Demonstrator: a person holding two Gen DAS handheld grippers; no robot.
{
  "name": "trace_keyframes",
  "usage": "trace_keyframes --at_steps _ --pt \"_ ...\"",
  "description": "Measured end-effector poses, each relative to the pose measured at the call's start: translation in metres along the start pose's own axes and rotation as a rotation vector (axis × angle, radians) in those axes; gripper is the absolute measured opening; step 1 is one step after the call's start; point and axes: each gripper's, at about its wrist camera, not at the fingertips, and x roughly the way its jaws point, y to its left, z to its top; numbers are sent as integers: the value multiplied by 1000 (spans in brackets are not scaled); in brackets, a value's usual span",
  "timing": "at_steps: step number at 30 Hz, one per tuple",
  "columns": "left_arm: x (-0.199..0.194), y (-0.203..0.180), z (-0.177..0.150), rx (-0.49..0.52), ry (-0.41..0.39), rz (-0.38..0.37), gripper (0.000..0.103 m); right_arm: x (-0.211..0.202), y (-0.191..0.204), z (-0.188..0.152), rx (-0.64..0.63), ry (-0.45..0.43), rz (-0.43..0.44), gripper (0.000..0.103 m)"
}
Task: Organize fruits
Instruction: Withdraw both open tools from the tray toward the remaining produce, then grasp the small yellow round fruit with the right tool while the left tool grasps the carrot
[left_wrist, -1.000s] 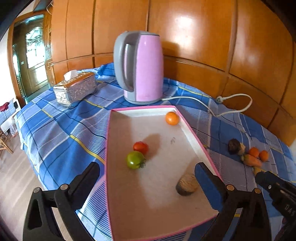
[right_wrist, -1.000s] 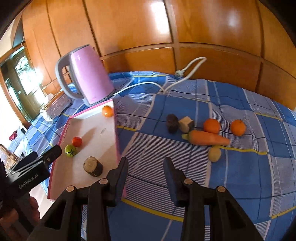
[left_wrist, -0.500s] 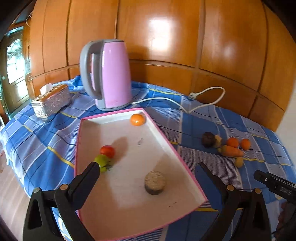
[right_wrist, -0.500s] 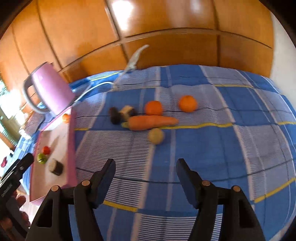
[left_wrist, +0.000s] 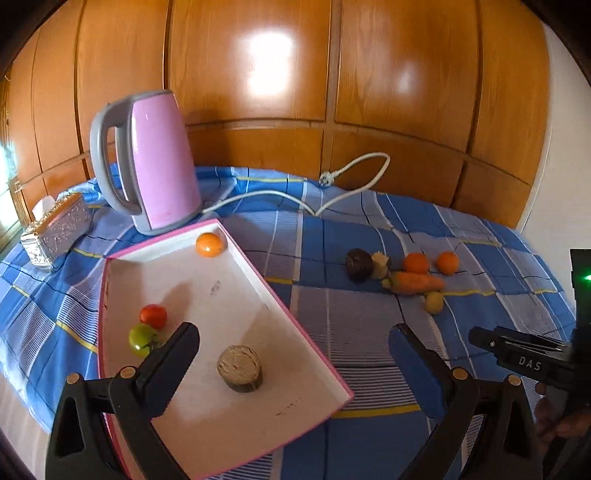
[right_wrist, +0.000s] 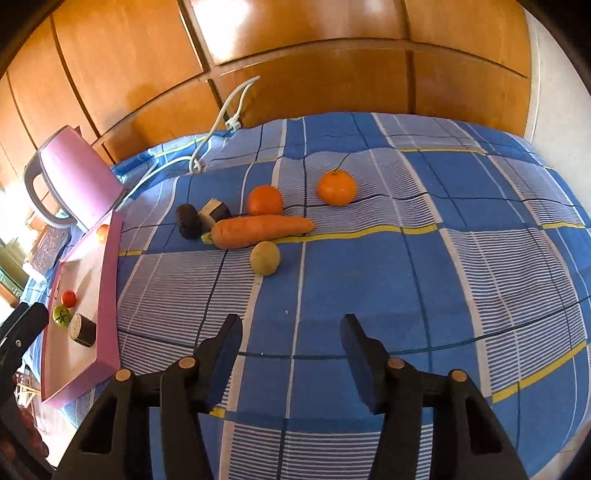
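Observation:
A pink-rimmed white tray (left_wrist: 288, 306) lies on the blue checked cloth. It holds an orange (left_wrist: 209, 244), a red tomato (left_wrist: 153, 315), a green tomato (left_wrist: 142, 339) and a brown cut piece (left_wrist: 240, 373). Right of the tray lie two oranges (right_wrist: 265, 200) (right_wrist: 337, 187), a carrot (right_wrist: 258, 229), a small yellow-green fruit (right_wrist: 265, 257), a dark round fruit (right_wrist: 187, 220) and a cut piece (right_wrist: 214, 212). My left gripper (left_wrist: 291, 354) is open above the tray's near right edge. My right gripper (right_wrist: 290, 347) is open and empty, above the cloth, short of the loose produce.
A pink electric kettle (left_wrist: 155, 162) stands behind the tray, its white cord (left_wrist: 332, 192) trailing over the cloth to the wooden wall. A silver tissue box (left_wrist: 55, 229) sits at far left. The table edge drops off at left.
My left gripper has swung right, bringing the loose produce into view. My right gripper has opened wider and turned right, towards the loose produce.

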Motion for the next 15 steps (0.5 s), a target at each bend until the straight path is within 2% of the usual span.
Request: trace_keyframes --at_steps 3,7,15 --pt "1 2 -2 -19 4 2 103 4 4 1 -17 4 5 52" --pt "5 4 -2 -42 24 -30 103 12 12 10 -40 3 11 50" --pt "10 -1 5 -22 26 -69 102 44 35 34 -86 11 -7 50"
